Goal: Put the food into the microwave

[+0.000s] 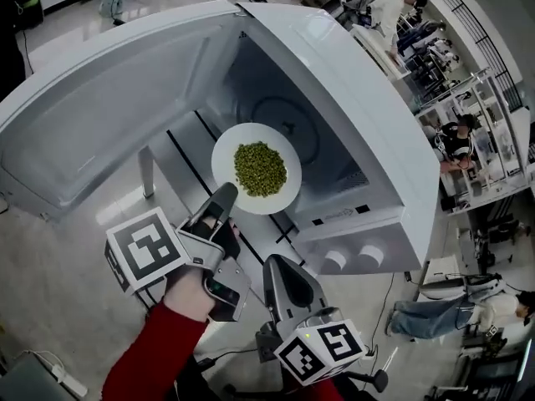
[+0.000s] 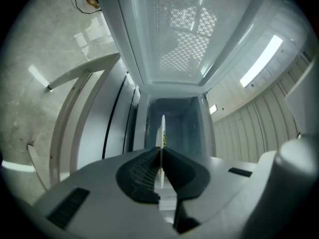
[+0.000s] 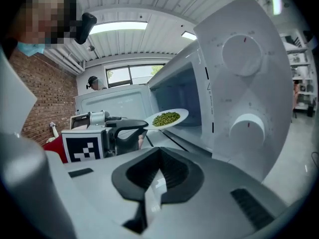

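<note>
One round white plate (image 1: 224, 159) of green peas (image 1: 260, 169) is pinched by left gripper (image 1: 227, 192); right gripper (image 1: 282, 264) clenched empty.

1. Lab or workshop hall, not a home.
2. Head view, 2-3 o'clock: people (image 1: 457, 139) at rows of metal-frame racks (image 1: 501, 115).
3. Microwave (image 1: 376, 165) stands out in the open hall; pale polished floor (image 1: 50, 266), power strip (image 1: 67, 380) at 8 o'clock.
4. Right gripper view: brick wall (image 3: 47, 98) at 9 o'clock, panelled ceiling (image 3: 149, 4) with strip light (image 3: 119, 28) at 12.

**Cavity open at the front, door swung aside**
The microwave (image 1: 393, 153) is bounded on the left by its wide-open door (image 1: 109, 115) and on the right by the knob panel (image 1: 355, 259). Its mouth is partly filled by the plate (image 1: 224, 164) held in the left hand-held gripper (image 1: 227, 194); room is seen behind it.
</note>
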The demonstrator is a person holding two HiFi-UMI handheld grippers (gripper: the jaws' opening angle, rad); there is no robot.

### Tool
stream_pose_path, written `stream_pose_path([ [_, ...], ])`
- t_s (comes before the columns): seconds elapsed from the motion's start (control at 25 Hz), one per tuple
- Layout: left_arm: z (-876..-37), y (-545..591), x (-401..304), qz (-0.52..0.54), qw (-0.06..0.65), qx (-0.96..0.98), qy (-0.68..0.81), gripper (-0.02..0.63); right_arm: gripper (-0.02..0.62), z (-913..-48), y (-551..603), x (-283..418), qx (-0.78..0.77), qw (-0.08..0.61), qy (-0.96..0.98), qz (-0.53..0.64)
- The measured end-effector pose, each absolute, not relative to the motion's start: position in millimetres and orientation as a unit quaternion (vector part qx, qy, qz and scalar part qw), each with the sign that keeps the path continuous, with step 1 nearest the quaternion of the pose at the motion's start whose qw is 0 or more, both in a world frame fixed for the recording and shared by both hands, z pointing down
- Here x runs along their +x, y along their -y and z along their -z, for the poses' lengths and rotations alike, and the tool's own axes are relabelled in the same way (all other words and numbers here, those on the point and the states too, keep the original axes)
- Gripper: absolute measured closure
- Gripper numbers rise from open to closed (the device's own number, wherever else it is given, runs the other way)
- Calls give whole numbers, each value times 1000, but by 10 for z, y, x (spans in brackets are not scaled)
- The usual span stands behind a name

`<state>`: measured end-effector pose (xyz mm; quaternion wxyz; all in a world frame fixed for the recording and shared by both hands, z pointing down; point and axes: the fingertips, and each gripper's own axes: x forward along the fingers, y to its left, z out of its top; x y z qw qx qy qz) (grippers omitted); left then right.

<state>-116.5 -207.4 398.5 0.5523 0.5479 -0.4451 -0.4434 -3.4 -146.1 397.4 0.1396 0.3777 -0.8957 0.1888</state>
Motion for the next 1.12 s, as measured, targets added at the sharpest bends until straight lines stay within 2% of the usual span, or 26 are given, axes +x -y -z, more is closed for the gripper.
stream_pose_path([
  [1.12,-3874,3267,-1039,370,569,554,482,581,581,-3974,1867,-61,390,135,888,-205],
])
